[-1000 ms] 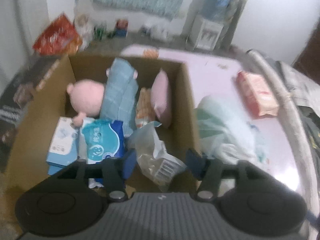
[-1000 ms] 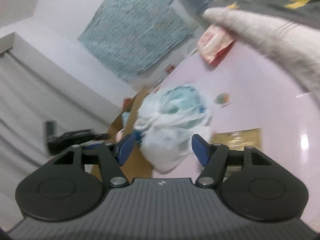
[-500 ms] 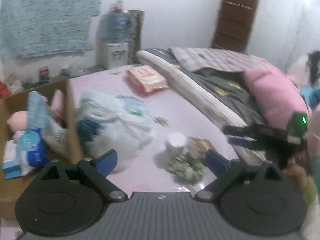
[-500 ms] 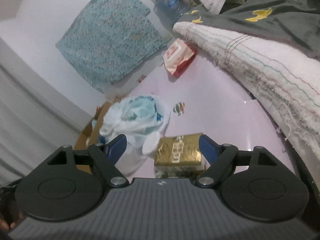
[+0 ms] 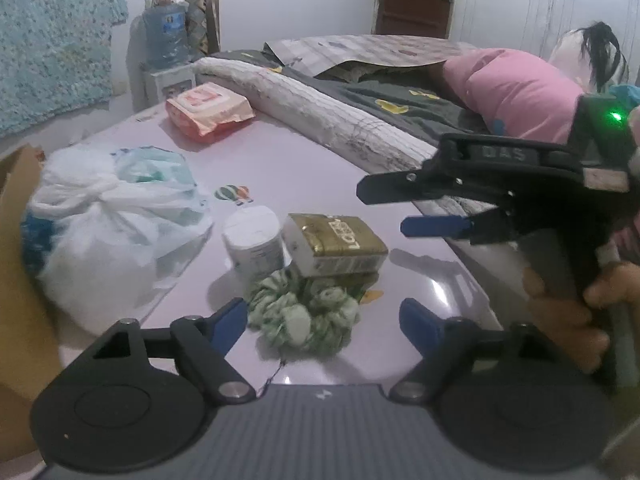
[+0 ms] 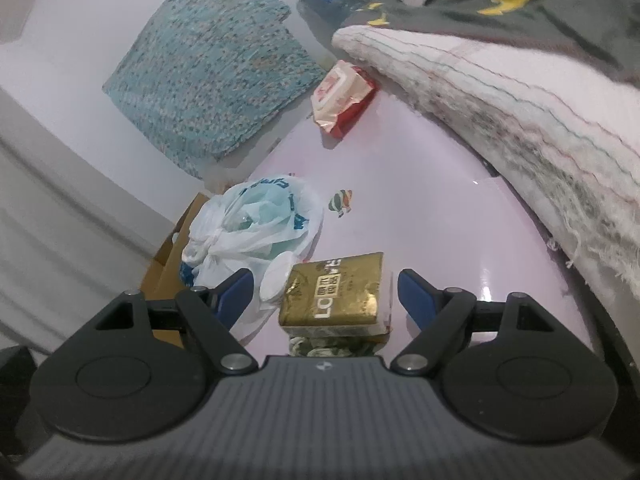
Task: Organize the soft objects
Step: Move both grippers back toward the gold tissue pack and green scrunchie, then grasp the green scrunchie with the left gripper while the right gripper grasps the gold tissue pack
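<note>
Swung away from the cardboard box (image 5: pixel 16 264), the left gripper (image 5: pixel 320 322) is now aimed down at the cluster of small things on the lilac tabletop (image 5: pixel 280 168), where a second ago its view was filled by the box's contents and a crinkled plastic packet lay between its blue pads. Its jaws have just been closing a little after a wider spread; they are seen parted, with nothing pinched, and the green scrunchie (image 5: pixel 306 314) lies between and just beyond the fingertips. The right gripper (image 6: pixel 326 294) has been lowered slightly toward the same cluster; its jaws have just been opening and narrowing a touch, and they stand spread with nothing held, the gold packet (image 6: pixel 334 290) framed between them. From this it is judged that one drop into the box is finished and the next pick is being lined up, with the scrunchie as the likely soft target. The scrunchie is a ring lying flat, so no real pointing direction can be given; its slightly longer span runs left to right across the left view. It touches the near edge of the gold packet, which seems partly propped on it, with the white tub (image 5: pixel 254 240) just behind to the left, the tied plastic bag (image 5: pixel 104 224) farther left and the pink wipes pack (image 5: pixel 208 110) at the far end.
</note>
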The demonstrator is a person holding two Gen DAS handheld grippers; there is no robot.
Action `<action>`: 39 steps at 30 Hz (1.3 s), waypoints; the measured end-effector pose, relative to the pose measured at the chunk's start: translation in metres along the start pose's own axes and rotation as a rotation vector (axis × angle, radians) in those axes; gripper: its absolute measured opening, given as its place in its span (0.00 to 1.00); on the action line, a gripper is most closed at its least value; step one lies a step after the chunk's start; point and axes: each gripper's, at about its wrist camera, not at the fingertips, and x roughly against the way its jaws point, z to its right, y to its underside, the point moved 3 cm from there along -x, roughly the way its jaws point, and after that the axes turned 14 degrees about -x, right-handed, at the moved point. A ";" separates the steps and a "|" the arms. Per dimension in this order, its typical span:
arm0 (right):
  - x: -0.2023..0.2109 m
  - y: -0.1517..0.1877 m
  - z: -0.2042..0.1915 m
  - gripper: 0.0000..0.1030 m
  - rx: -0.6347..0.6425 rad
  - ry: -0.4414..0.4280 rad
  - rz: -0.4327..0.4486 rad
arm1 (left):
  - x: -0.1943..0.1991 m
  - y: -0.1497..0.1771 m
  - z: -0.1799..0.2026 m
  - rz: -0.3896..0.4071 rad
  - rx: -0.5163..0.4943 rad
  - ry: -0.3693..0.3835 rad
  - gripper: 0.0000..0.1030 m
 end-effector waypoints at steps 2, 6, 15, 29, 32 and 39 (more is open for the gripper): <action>-0.003 -0.002 0.004 0.66 -0.014 -0.003 0.004 | -0.017 -0.004 -0.004 -0.012 0.018 0.014 0.75; -0.011 -0.006 0.003 0.45 0.002 -0.017 -0.003 | -0.042 -0.008 -0.011 -0.038 0.050 0.037 0.65; -0.034 -0.012 0.003 0.34 0.022 0.003 -0.030 | -0.057 -0.018 -0.011 0.000 0.072 0.082 0.61; -0.051 -0.036 -0.013 0.38 0.100 -0.008 -0.046 | -0.055 -0.016 -0.002 0.005 0.049 0.056 0.63; -0.073 -0.040 -0.017 0.41 0.108 -0.012 -0.101 | -0.048 -0.013 0.003 0.017 0.019 0.038 0.64; -0.079 -0.027 -0.011 0.46 0.089 0.005 -0.199 | -0.053 0.002 0.005 -0.029 0.049 0.089 0.62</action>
